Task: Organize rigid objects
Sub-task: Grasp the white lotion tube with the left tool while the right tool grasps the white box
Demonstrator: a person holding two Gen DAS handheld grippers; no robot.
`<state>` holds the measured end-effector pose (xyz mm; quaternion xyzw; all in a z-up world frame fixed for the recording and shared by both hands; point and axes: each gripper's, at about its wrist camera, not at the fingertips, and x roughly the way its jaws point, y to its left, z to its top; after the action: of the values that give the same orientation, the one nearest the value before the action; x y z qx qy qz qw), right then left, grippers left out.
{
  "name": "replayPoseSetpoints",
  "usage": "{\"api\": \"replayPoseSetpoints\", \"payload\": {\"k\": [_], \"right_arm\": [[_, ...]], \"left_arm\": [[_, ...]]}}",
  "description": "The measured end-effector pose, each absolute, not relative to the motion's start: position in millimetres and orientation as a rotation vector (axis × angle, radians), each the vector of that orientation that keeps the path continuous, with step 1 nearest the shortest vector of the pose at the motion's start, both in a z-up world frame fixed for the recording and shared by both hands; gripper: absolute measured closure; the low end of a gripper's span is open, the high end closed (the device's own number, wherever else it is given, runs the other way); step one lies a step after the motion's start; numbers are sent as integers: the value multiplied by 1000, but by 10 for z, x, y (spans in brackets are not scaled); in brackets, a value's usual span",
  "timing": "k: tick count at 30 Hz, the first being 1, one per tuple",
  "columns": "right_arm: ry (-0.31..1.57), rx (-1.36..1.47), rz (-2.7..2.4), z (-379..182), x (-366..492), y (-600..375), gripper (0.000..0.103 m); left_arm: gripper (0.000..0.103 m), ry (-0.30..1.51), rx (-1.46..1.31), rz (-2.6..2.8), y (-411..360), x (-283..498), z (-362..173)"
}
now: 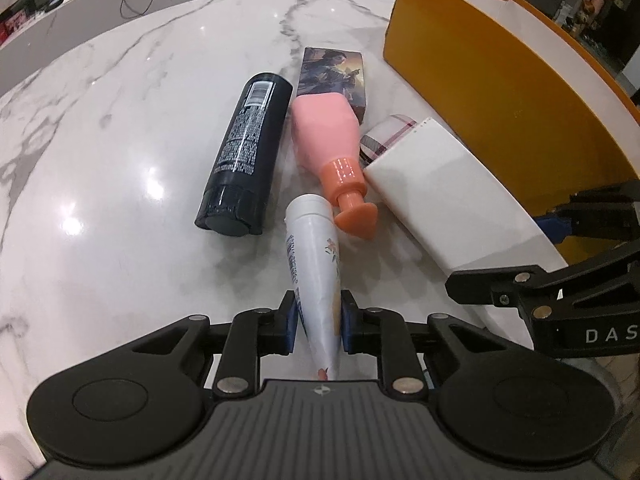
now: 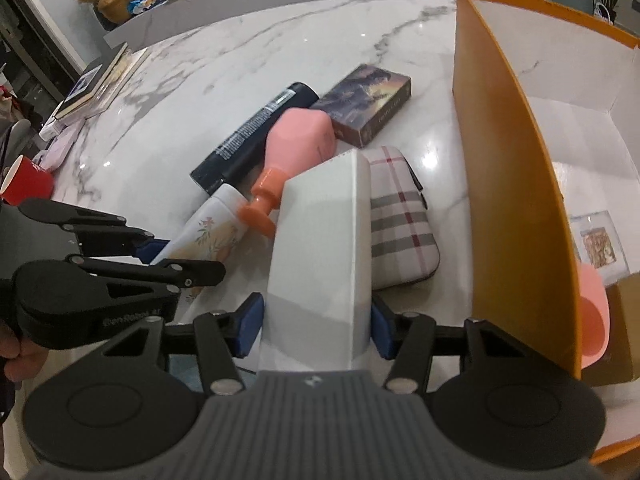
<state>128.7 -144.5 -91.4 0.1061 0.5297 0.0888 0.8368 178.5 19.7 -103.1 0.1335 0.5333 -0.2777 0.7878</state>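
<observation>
On the marble table, a black can is seen lying at the left, untouched. Beside it, a white tube is clamped at its flat tail by the left gripper, the pads closed against both faces. The tube is judged light and soft-walled; a firm squeeze near the crimp is safest. A pink bottle lies next, its cap touching the tube. A white box is held near its end by the right gripper, pads set wide against both sides; it is judged stiff, light, smooth. A plaid case rests just beside it. The orange bin stands rightmost.
</observation>
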Motion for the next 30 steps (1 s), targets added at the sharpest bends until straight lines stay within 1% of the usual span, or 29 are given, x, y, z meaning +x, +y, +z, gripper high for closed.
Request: {"api": "replayPoseSetpoints", "payload": {"k": [4,8,9,10,11,14,18,22,30], "right_arm": [[1114,198,195,-868,1215,-1411,48],[1074,8,198,-801,1098,-1240,51],[1076,-1,201,-800,1088,-1232,55],[1075,-7,205,-794,1082,-1232,72],[1083,1,227,-792,1081,-1232,74],[1080,-2,246,-762,1061,-1206,76],[1099,55,266,-765,1088,-1237,76],[1100,88,284,-797,1158,-1232,71],[1070,80,299,-881,1293,-1186,71]], "left_arm": [[80,1183,286,-579,184,1757,-1010],[80,1215,255,-602,155,1703,-981],[80,1222,242,-614,148,1689,-978],[80,1230,236,-620,135,1669,-977],[80,1234,234,-621,122,1651,-975],[80,1237,232,-617,102,1591,-980],[80,1248,212,-599,131,1549,-1001],[79,1234,195,-589,172,1563,-1018],[77,1177,229,-585,187,1550,-1042]]}}
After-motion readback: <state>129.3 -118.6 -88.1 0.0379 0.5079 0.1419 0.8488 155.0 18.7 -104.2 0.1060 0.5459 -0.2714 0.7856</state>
